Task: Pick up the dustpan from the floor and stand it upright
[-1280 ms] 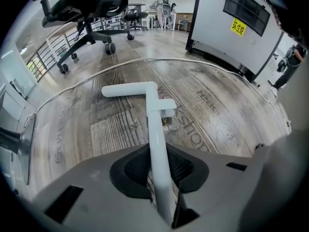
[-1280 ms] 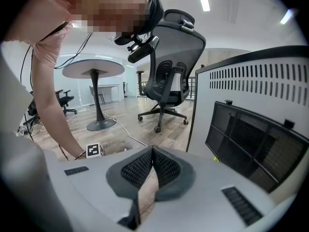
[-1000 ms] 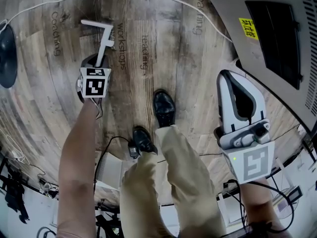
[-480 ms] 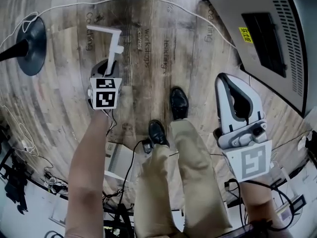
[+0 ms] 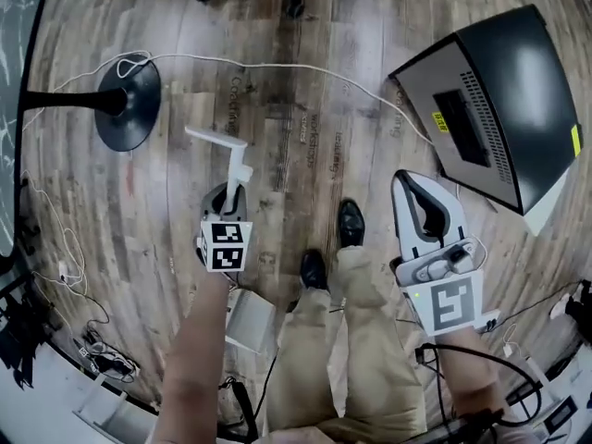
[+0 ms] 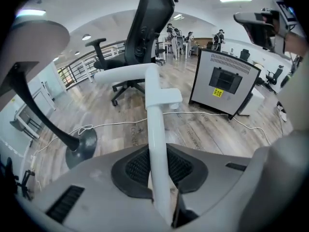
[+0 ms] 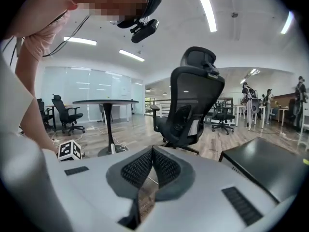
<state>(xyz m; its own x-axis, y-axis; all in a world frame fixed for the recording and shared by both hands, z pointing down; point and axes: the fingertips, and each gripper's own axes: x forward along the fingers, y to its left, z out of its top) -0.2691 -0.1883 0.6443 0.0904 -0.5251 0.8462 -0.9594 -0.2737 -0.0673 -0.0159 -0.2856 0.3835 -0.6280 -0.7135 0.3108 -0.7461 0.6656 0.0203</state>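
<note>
Clearly, the left gripper (image 5: 229, 197) was clamped on the dustpan handle (image 5: 239, 166), its jaws having just closed a little tighter, holding it over the wooden floor (image 5: 305, 81). The right gripper (image 5: 413, 188) was empty, with its jaws together.

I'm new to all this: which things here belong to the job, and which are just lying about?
In the job: white handle, clamped in the left gripper, jaws just tightened; right gripper, shut, empty.
Lying about: black stand base, white cable, grey cabinet, office chair.
</note>
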